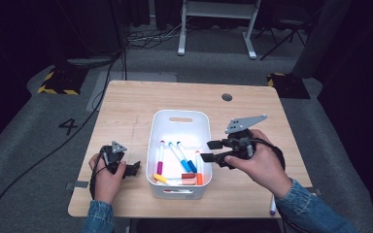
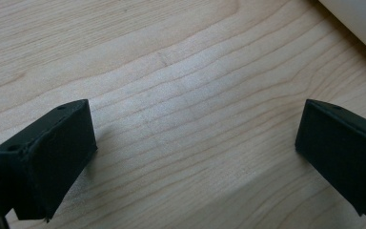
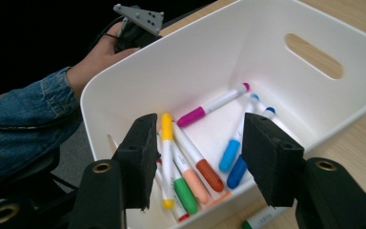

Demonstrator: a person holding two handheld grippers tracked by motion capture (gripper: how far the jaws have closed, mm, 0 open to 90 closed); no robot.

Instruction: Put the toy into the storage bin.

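Observation:
A white bin (image 1: 179,116) stands mid-table and holds several coloured markers (image 1: 180,158). My right gripper (image 1: 209,151) hovers over the bin's right rim, open, with nothing between its jaws. In the right gripper view that gripper (image 3: 198,157) looks down into the bin (image 3: 276,62) at a magenta marker (image 3: 209,107), a yellow-capped one (image 3: 166,129), and orange, green and blue ones. My left gripper (image 1: 135,169) rests on the table left of the bin. In its own view the left gripper (image 2: 195,143) is open over bare wood (image 2: 181,71).
A purple-capped marker (image 1: 272,208) lies at the table's front right edge. Another marker (image 3: 262,219) lies on the wood just outside the bin. A grommet hole (image 1: 227,97) sits at the table's far side. The bin's corner (image 2: 362,19) is close to the left gripper.

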